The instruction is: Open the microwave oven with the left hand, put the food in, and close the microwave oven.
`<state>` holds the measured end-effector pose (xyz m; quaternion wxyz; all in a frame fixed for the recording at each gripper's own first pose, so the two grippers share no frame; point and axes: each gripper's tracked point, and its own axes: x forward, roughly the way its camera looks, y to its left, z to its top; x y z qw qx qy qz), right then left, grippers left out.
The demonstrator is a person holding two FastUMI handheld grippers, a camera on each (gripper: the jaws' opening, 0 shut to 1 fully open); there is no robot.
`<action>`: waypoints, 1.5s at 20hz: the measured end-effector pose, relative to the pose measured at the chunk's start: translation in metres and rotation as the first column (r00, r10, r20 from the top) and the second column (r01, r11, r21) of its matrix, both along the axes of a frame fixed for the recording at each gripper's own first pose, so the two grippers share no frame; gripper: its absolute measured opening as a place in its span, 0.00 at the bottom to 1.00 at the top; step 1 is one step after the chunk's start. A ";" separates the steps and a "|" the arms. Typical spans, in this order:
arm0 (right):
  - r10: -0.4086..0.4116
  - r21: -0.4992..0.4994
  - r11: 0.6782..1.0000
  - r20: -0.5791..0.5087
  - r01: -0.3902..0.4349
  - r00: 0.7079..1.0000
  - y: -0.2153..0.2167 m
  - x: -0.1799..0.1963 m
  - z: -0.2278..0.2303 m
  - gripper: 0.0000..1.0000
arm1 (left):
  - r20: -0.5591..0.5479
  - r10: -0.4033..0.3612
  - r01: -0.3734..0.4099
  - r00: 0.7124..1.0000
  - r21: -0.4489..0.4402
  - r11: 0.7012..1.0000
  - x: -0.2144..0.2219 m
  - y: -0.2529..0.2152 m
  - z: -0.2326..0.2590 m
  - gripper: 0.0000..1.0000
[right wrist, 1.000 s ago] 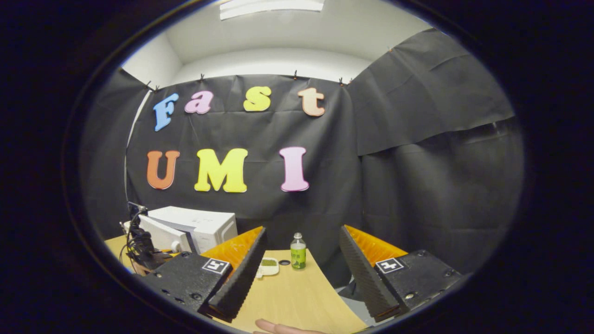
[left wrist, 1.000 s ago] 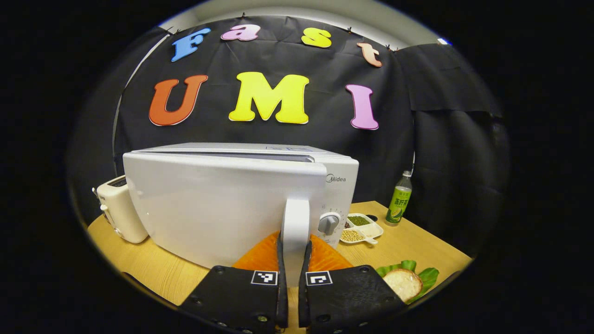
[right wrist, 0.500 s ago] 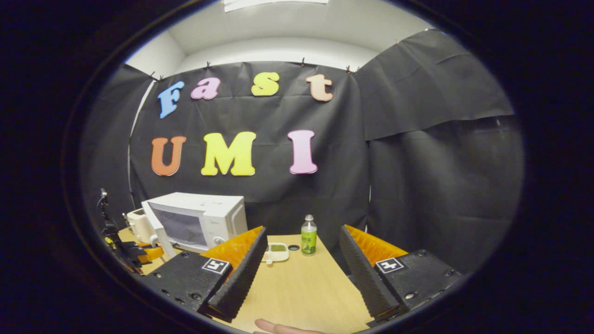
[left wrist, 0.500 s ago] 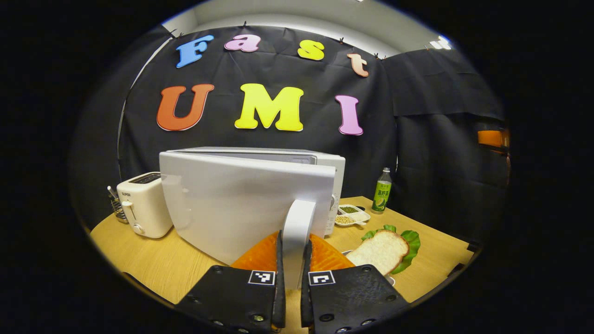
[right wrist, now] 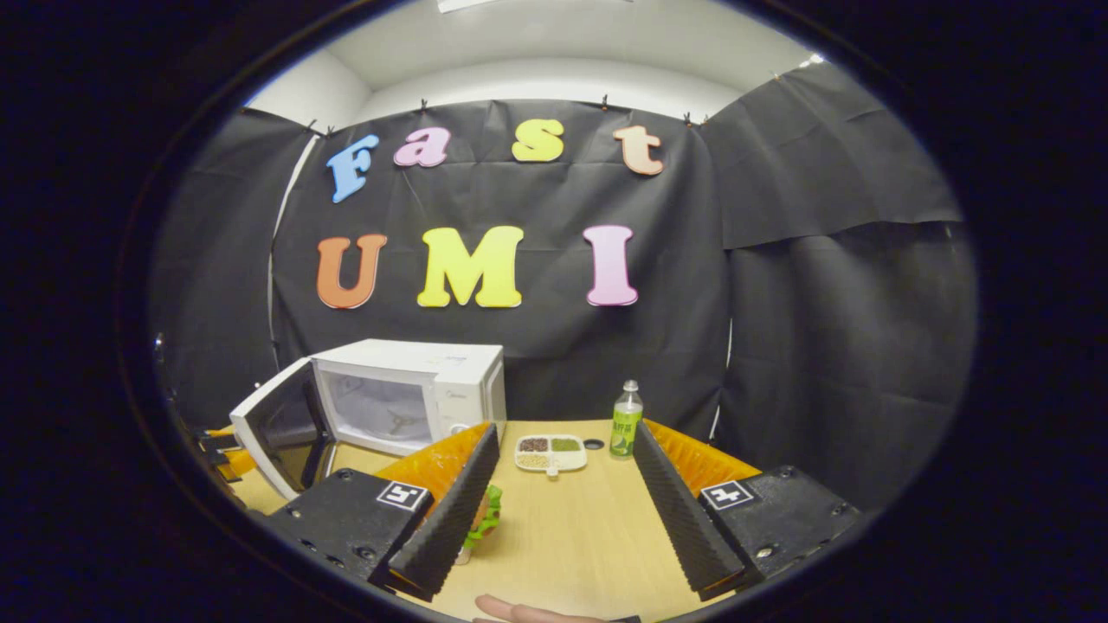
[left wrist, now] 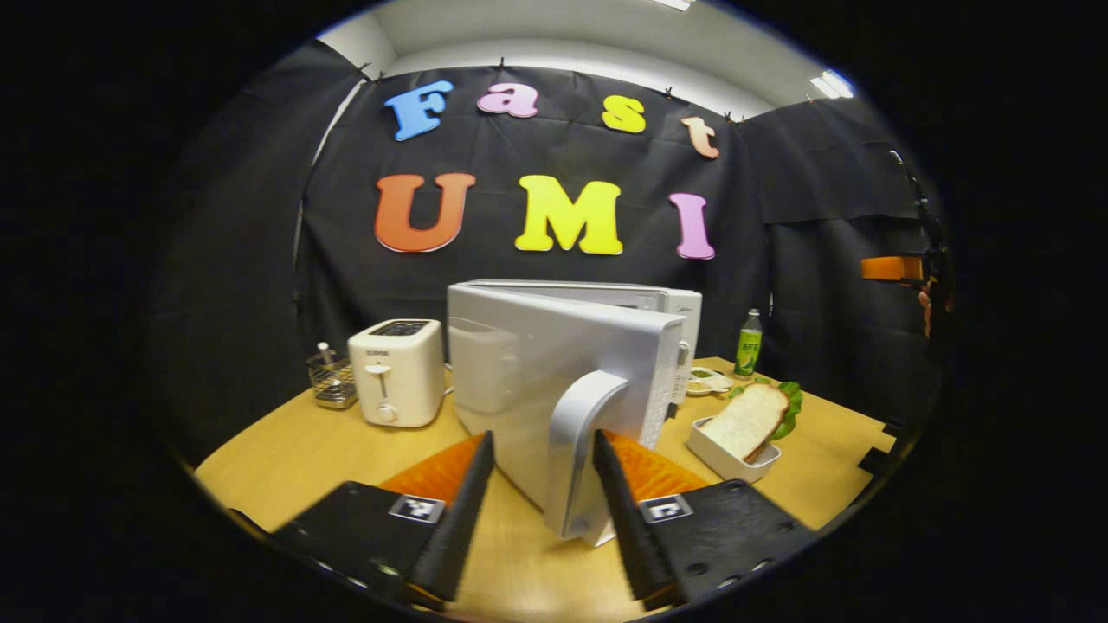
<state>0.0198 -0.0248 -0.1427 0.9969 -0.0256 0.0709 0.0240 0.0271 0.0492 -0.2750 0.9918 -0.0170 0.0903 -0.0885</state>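
The left gripper view sits low over the counter [left wrist: 286, 450], close behind the swung-out microwave door [left wrist: 537, 381], facing the booth's back wall; its own fingers [left wrist: 467, 484] frame the door handle [left wrist: 584, 450] at 6 o'clock. The right gripper view looks from farther back and higher along the counter [right wrist: 563, 528], with the microwave [right wrist: 407, 394] at 9 o'clock. Both views share the microwave, the green bottle [left wrist: 748, 343] [right wrist: 626, 420], the divided dish [right wrist: 550, 452] and the back wall.

text: brand mark on microwave [left wrist: 684, 298] front, upper right above its dials, too small to read | toaster [left wrist: 396, 371] and bottle [left wrist: 749, 344] labels right of microwave: illegible | fingers: square markers only
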 end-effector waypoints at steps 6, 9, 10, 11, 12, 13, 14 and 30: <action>-0.013 -0.032 0.999 -0.047 0.011 0.999 -0.004 0.018 -0.015 0.92 | -0.028 0.281 -0.279 0.959 0.053 0.959 -0.041 0.096 0.018 0.96; -0.005 -0.022 1.000 -0.090 0.003 0.996 -0.006 0.028 -0.028 0.92 | -0.012 0.277 -0.277 0.961 -0.008 0.961 -0.056 0.095 0.045 0.95; 0.001 -0.024 1.000 -0.110 -0.004 0.994 -0.007 0.032 -0.032 0.92 | -0.010 0.293 -0.293 0.956 -0.008 0.956 -0.059 0.099 0.051 0.95; 0.000 -0.044 0.999 -0.129 -0.005 0.992 -0.009 0.037 -0.038 0.99 | -0.003 0.314 -0.314 0.950 -0.004 0.950 -0.059 0.104 0.057 0.95; 0.000 -0.071 0.997 -0.143 -0.010 0.990 -0.012 0.041 -0.041 0.99 | -0.003 0.328 -0.328 0.945 -0.002 0.945 -0.059 0.105 0.062 0.95; 0.010 -0.091 0.996 -0.153 -0.024 0.988 -0.011 0.046 -0.043 0.99 | 0.005 0.325 -0.325 0.946 0.001 0.946 -0.061 0.102 0.069 0.95; 0.026 -0.103 0.994 -0.172 -0.044 0.985 -0.010 0.050 -0.046 0.92 | 0.014 0.322 -0.322 0.947 0.004 0.947 -0.063 0.098 0.077 0.95; 0.445 0.377 0.891 -0.626 -0.251 0.640 0.034 0.113 -0.149 0.98 | 0.154 0.232 -0.238 0.960 0.021 0.971 -0.072 0.001 0.180 0.95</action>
